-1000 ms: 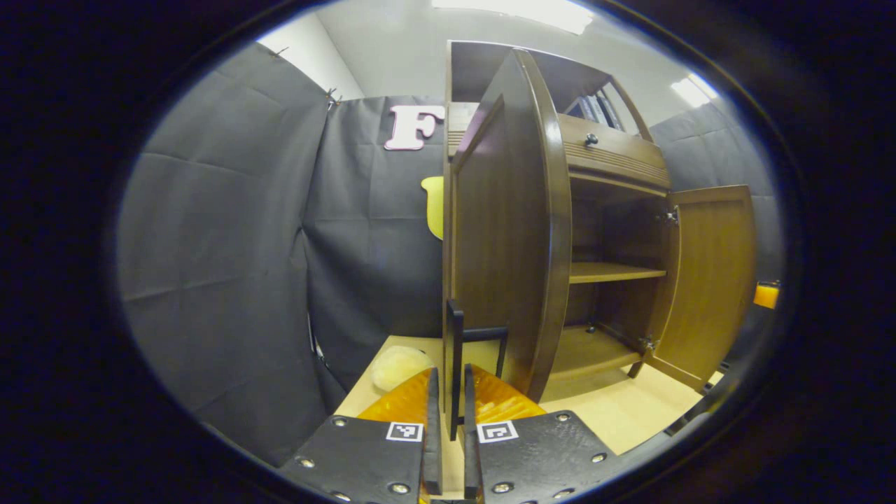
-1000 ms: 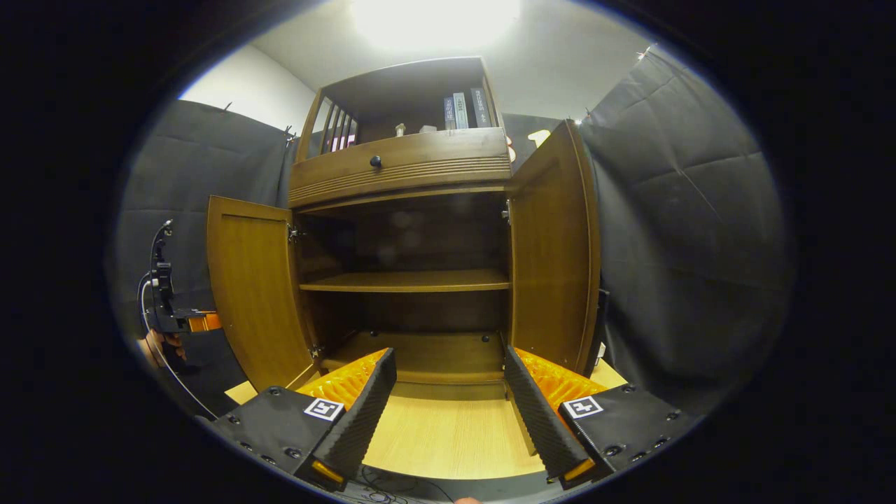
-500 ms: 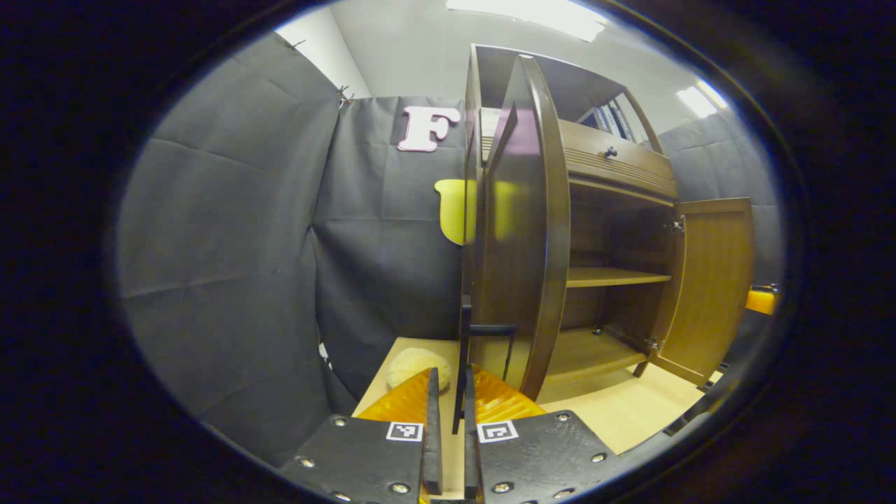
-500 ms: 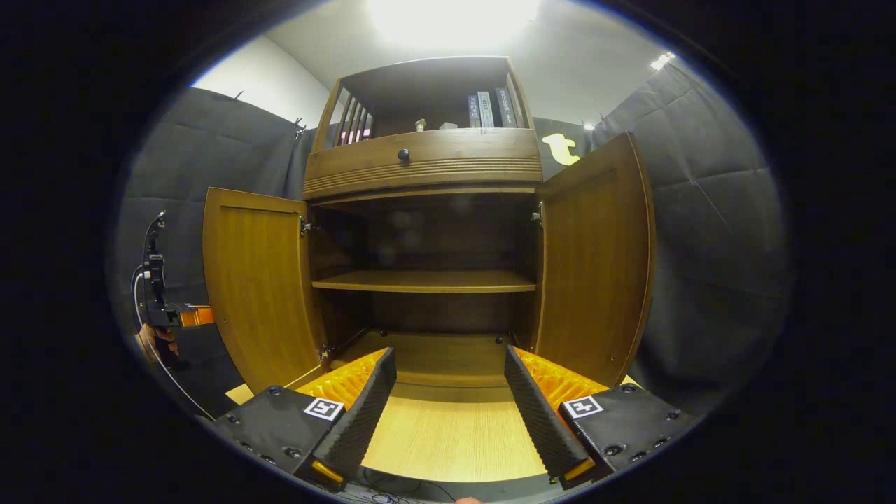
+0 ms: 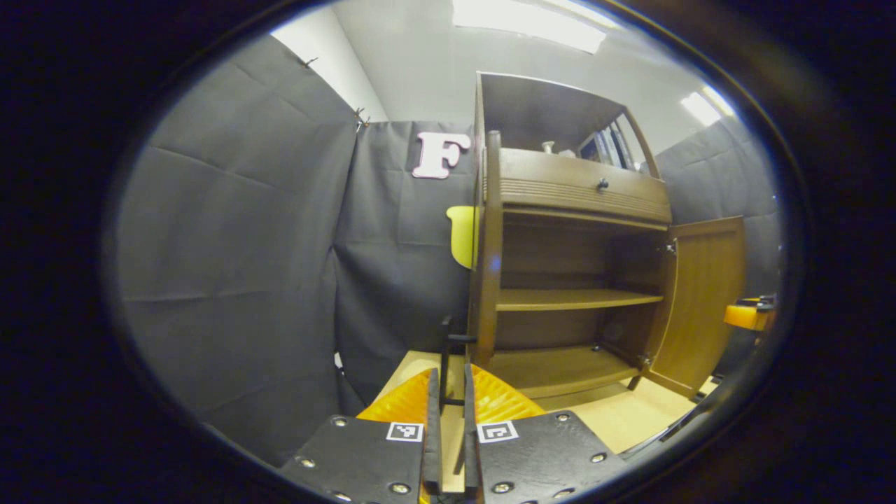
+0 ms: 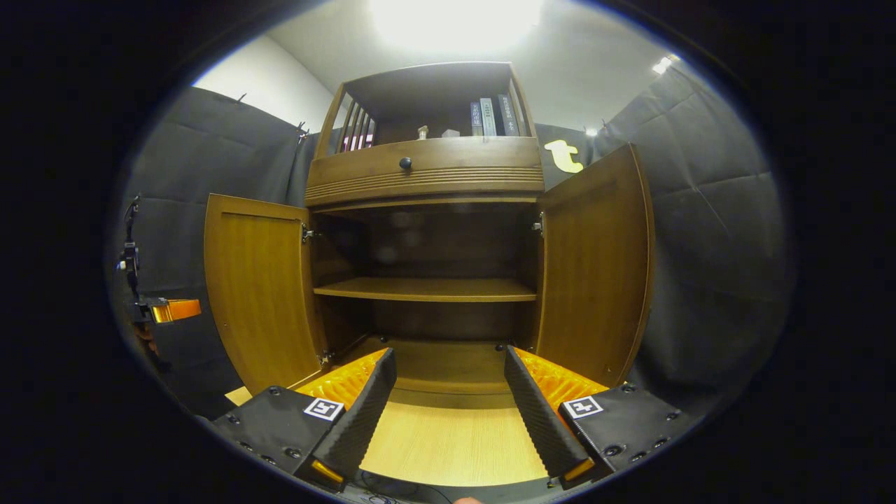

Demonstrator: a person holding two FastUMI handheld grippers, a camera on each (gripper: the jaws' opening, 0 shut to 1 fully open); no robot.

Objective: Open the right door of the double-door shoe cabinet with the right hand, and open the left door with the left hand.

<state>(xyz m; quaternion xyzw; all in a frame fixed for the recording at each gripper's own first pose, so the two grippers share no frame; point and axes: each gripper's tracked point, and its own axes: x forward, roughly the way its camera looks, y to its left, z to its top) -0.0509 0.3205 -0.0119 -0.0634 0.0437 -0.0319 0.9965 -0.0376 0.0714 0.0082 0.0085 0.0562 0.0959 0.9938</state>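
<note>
My left gripper point(image 5: 448, 427) has its 2 fingers pinched on the thin black handle point(image 5: 446, 364) of the left door point(image 5: 488, 245), which I see edge-on at the front left corner of the shoe cabinet point(image 5: 581, 192). My right gripper point(image 6: 448, 420) hangs wide apart, holding nothing, low in front of the cabinet's bottom shelf. Farther off, the right door point(image 6: 595, 269) stands swung out from the right edge. Both doors look fully open, I judge, so I'd ease my left fingers apart gently and draw straight back off the handle, without dragging the door shut or jolting its hinges.
</note>
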